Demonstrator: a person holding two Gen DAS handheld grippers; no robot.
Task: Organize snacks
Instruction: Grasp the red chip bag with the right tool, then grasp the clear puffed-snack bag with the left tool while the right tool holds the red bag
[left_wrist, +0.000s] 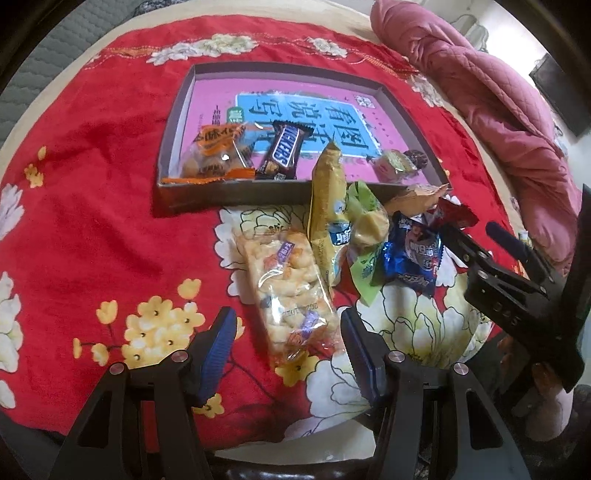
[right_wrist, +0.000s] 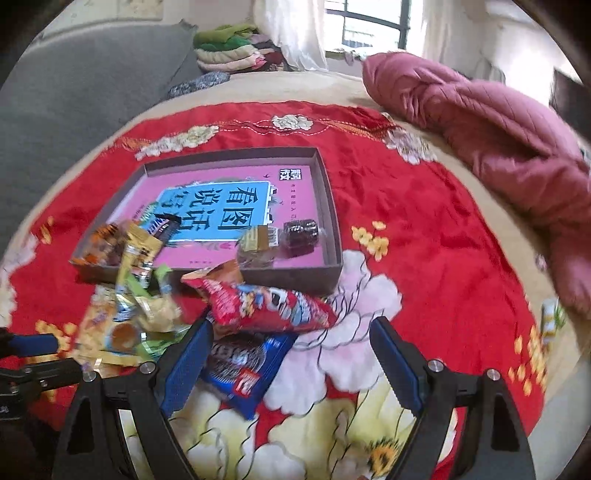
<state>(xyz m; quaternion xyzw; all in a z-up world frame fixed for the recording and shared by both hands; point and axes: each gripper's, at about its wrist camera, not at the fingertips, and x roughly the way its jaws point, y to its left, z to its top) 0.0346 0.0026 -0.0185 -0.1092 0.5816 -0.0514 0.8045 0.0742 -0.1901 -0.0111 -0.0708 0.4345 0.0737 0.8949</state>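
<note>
A shallow box (left_wrist: 258, 192) with a pink book cover inside holds an orange snack bag (left_wrist: 216, 155), a Snickers bar (left_wrist: 282, 151) and two small wrapped sweets (left_wrist: 400, 162). My left gripper (left_wrist: 288, 336) is open, its fingers either side of a clear rice-cracker pack (left_wrist: 288, 295) on the red cloth. Beside it lie a yellow pack (left_wrist: 327, 206), a green pack (left_wrist: 365, 225) and a blue pack (left_wrist: 413, 254). My right gripper (right_wrist: 291, 354) is open over the blue pack (right_wrist: 245, 369), just behind a red pack (right_wrist: 269, 304). The box (right_wrist: 295, 275) lies beyond.
A pink quilted blanket (left_wrist: 480, 92) lies along the right side of the bed. A grey cushion (right_wrist: 85, 92) and folded clothes (right_wrist: 232, 48) are at the back. The right gripper's body (left_wrist: 517, 288) shows in the left wrist view.
</note>
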